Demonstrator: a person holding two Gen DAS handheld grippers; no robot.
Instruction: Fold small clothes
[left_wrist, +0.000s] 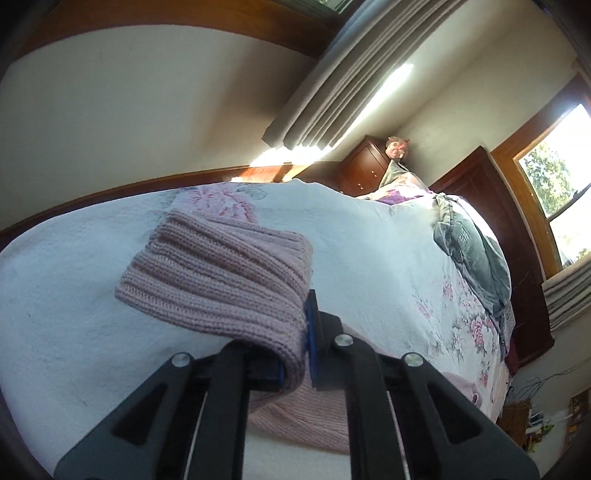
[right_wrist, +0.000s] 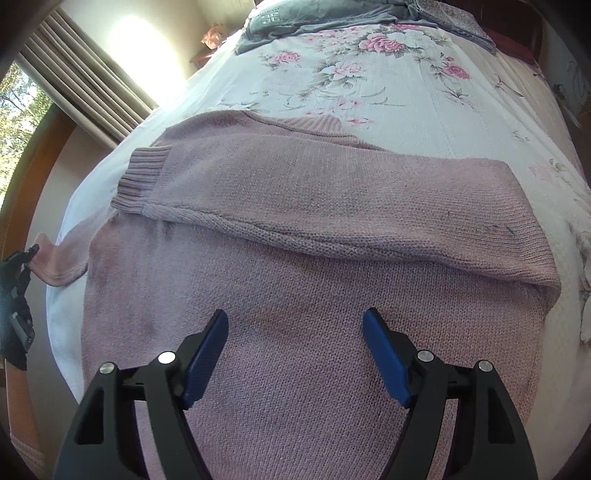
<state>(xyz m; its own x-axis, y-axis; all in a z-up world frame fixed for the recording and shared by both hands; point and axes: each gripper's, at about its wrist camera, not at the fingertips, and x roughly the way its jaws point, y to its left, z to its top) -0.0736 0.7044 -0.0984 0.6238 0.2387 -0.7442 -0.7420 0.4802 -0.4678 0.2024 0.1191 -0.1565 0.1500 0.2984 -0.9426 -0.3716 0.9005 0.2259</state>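
Observation:
A pink knit sweater (right_wrist: 314, 350) lies flat on the bed, with one sleeve (right_wrist: 314, 199) folded across its body and the ribbed cuff (right_wrist: 142, 181) pointing left. My right gripper (right_wrist: 295, 332) hovers open just above the sweater's body, with nothing between its blue pads. In the left wrist view, my left gripper (left_wrist: 295, 350) is shut on the other sleeve's ribbed cuff (left_wrist: 221, 273), which drapes over its fingers. The right wrist view shows that gripper (right_wrist: 22, 262) at the left edge, holding the sleeve end (right_wrist: 55, 266) out past the side of the bed.
The bed has a white floral bedspread (right_wrist: 369, 74). A grey garment (right_wrist: 295, 26) lies at its far end, also seen as the grey garment (left_wrist: 476, 258) in the left wrist view. Curtains (right_wrist: 85, 74) and a window flank the bed. A wooden dresser (left_wrist: 362, 170) stands beyond.

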